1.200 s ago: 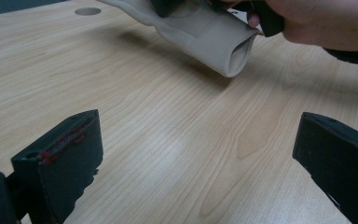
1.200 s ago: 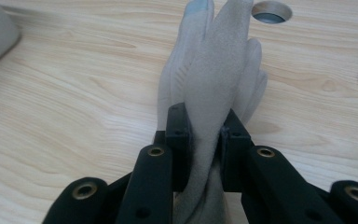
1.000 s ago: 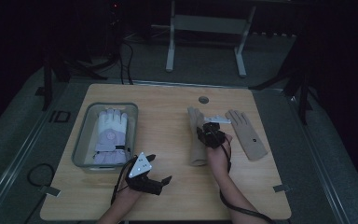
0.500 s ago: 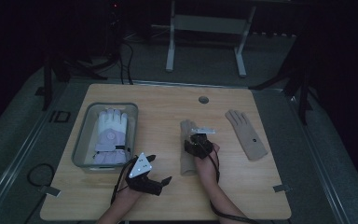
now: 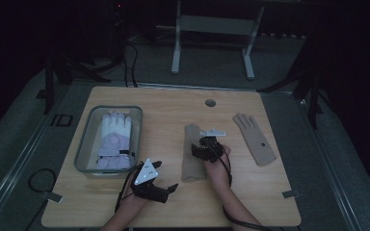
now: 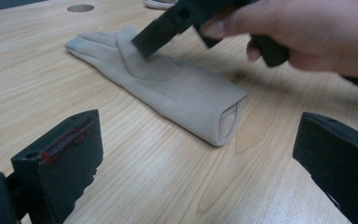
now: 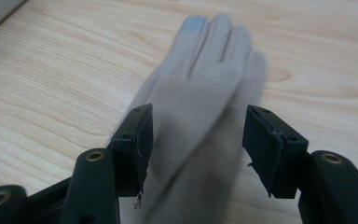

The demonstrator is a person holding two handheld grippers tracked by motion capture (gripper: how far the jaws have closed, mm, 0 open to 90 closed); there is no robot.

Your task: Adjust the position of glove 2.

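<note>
Dim room, pale wooden tabletop (image 5: 173,202): near its middle lies a beige glove (image 5: 191,159), flat, fingers pointing away from the person and cuff toward them. The right hand-held gripper (image 5: 205,148) hangs just above the glove's palm; its jaws have just been opening and now stand apart, one to each side of the fabric, with no pad pressing on it. In the right gripper view the glove (image 7: 200,107) runs up between the two jaws, its grey-tipped finger farthest off.

I judge the step in hand to be a fresh grasp on this glove. To do it well, the jaws should come straight down until both tips meet the tabletop, then close across the palm so a fold of cloth is pinched rather than a single thin layer. Gripping close to the middle would keep fingers and cuff from drooping unevenly.

The left hand-held gripper (image 5: 154,186) waits near the front edge, jaws wide apart and holding nothing. Further out, a second beige glove (image 5: 255,139) lies well apart to the right, and a clear bin (image 5: 84,149) on the left holds a white glove (image 5: 114,139).
</note>
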